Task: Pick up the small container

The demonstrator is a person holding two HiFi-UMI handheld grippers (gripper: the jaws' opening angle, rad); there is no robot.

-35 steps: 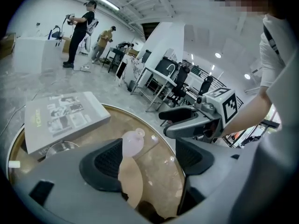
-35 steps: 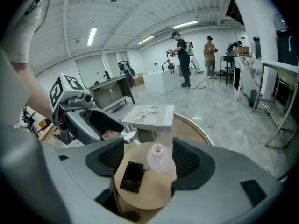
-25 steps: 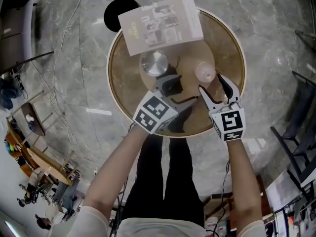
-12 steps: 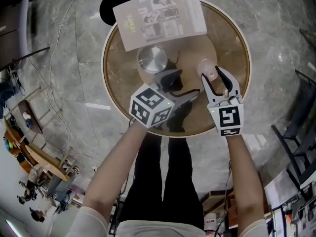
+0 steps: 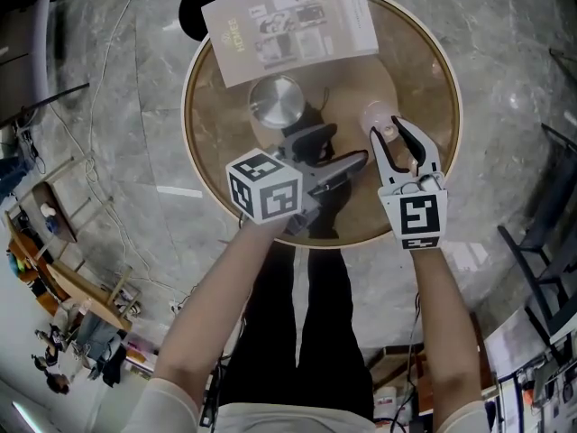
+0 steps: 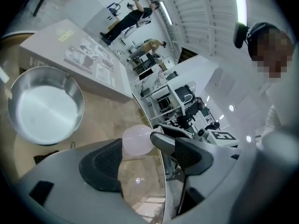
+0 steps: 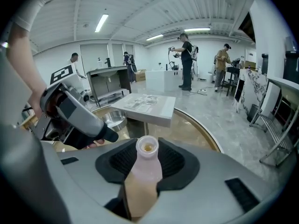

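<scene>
The small container (image 5: 376, 119) is a pale pink translucent bottle standing on the round glass table (image 5: 435, 54). My right gripper (image 5: 393, 135) reaches over it from the near side; its jaws have just been closing with the bottle between them. In the right gripper view both pads press the container (image 7: 145, 172) at my right gripper (image 7: 147, 158). My left gripper (image 5: 348, 148) hovers to the left of it, open and empty. From the left gripper view the container (image 6: 137, 139) shows beyond my left gripper (image 6: 142, 160).
A steel bowl (image 5: 277, 100) sits left of the bottle, behind the left jaws. A white printed box (image 5: 288, 25) overhangs the table's far edge. Marble floor surrounds the table; people and benches stand far off.
The right jaws have narrowed onto the bottle. The left gripper has rolled, its marker cube turning, while both hands stayed nearly in place.
</scene>
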